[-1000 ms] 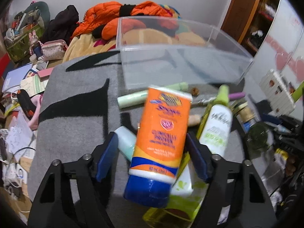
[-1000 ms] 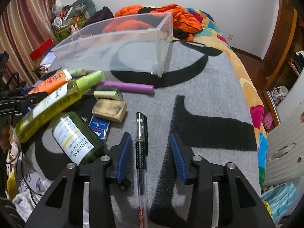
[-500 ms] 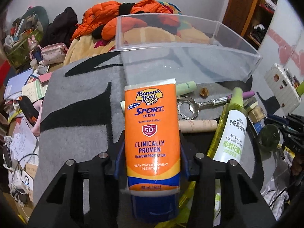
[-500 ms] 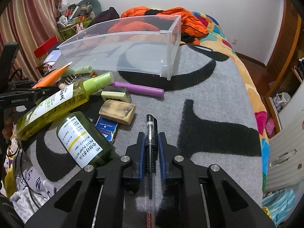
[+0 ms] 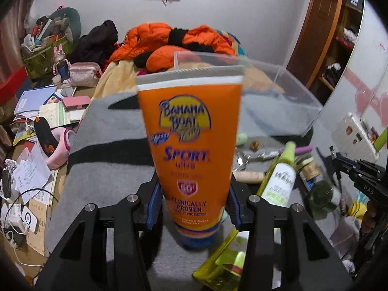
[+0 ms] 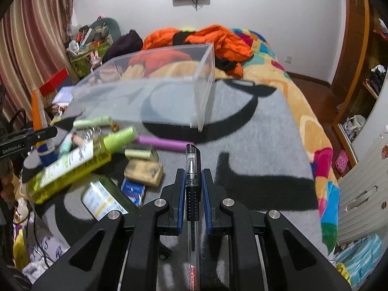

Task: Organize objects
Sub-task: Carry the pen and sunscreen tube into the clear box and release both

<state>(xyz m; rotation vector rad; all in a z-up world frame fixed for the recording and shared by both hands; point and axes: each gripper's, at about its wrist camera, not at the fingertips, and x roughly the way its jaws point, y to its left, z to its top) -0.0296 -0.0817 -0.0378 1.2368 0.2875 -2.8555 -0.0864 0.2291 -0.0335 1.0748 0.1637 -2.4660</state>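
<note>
Left wrist view: the left gripper (image 5: pixel 194 208) is closed on an orange sunscreen tube (image 5: pixel 191 145). Its blue pads press the lower part of the tube from both sides, and the tube stands upright, blue cap down, above the grey blanket (image 5: pixel 109 169). Behind the tube is a clear plastic bin (image 5: pixel 291 101) on the blanket. To the right lie a green spray bottle (image 5: pixel 281 177), a purple stick (image 5: pixel 303 149) and a metal bottle opener (image 5: pixel 252 156). A yellow transparent pouch (image 5: pixel 223 266) lies just below the tube.

Right wrist view: the right gripper (image 6: pixel 192 189) is almost fully closed on a black pen (image 6: pixel 192 177), which points forward between the pads. The pen is above the blanket, near the bin's front corner. To the left are the spray bottle, a dirty sponge block (image 6: pixel 143 171), a dark green bottle (image 6: pixel 104 198) and a blue packet (image 6: pixel 133 190).
</note>
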